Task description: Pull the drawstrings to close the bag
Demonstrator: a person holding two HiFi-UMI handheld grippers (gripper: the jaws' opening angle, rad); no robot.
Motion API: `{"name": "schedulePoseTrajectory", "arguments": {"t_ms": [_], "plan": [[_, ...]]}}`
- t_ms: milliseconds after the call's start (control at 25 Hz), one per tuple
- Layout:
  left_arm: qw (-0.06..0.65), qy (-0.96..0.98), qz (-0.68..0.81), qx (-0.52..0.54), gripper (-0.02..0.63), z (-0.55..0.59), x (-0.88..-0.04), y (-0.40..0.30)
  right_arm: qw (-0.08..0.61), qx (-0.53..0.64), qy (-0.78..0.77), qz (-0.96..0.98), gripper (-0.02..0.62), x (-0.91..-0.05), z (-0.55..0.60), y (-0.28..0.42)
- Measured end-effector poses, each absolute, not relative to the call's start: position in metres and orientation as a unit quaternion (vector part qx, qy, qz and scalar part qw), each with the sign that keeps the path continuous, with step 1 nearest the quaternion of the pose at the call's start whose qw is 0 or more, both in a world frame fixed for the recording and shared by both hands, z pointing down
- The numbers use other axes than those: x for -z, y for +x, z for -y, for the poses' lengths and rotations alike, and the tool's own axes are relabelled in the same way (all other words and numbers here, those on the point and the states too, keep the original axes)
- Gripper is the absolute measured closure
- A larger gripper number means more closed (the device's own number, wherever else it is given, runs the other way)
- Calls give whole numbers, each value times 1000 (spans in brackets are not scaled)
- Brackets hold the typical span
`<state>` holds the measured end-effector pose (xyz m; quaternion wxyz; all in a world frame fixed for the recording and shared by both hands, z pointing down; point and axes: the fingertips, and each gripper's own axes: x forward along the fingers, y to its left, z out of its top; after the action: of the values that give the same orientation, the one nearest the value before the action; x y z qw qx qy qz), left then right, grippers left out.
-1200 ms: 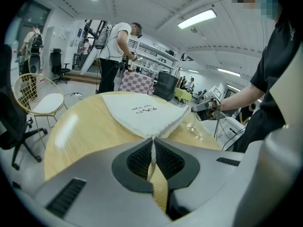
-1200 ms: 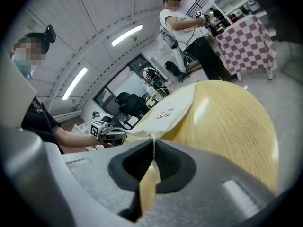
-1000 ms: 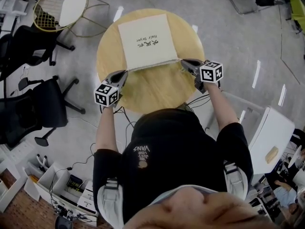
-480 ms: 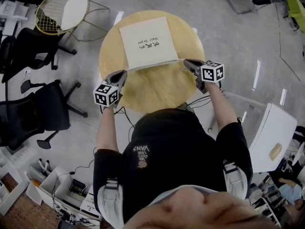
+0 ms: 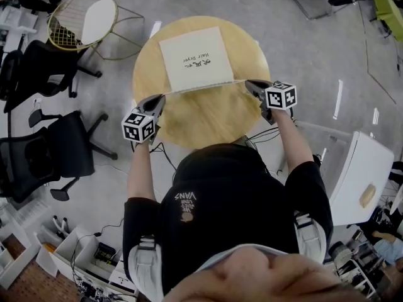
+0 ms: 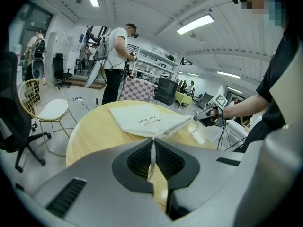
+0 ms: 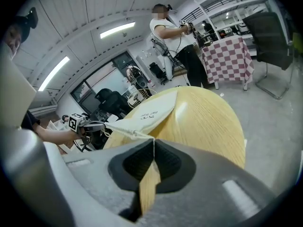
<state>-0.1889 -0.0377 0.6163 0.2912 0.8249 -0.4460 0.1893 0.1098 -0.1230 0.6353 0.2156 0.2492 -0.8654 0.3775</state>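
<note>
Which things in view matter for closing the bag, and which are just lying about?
In the job:
white drawstring bag
its drawstrings, one pinched in the left gripper, one in the right gripper
round wooden table under the bag

Lying about:
gold wire chair
black office chairs

A round table of pale yellow wood (image 5: 208, 115) stands on a glossy pale grey floor (image 5: 315, 61) streaked with reflected light. Just past the table's far left edge sits a gold wire chair with a round white seat (image 5: 97, 17). A black swivel office chair (image 5: 50, 153) stands at the left, and a second black office chair (image 5: 41, 65) is beyond it. A white boxy cabinet (image 5: 362, 175) is at the right. Low white shelving full of clutter (image 5: 69, 244) is at the lower left. Overhead, a white ribbed ceiling (image 6: 142, 4) carries long fluorescent strip lights (image 6: 196, 23). Further back stands a table draped in red-and-white checked cloth (image 7: 227, 60).
</note>
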Motion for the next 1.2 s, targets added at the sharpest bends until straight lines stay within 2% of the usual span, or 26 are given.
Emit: {"name": "schedulePoseTrajectory", "arguments": {"t_ms": [960,1200], "plan": [[300,801,484,-185,591,25,-609,-221,225,-364,308,850,594,-625,110,130],[307,790,492,-198,591,17,-615,-229,255,-347,331,840,594,-629,104,135]]}}
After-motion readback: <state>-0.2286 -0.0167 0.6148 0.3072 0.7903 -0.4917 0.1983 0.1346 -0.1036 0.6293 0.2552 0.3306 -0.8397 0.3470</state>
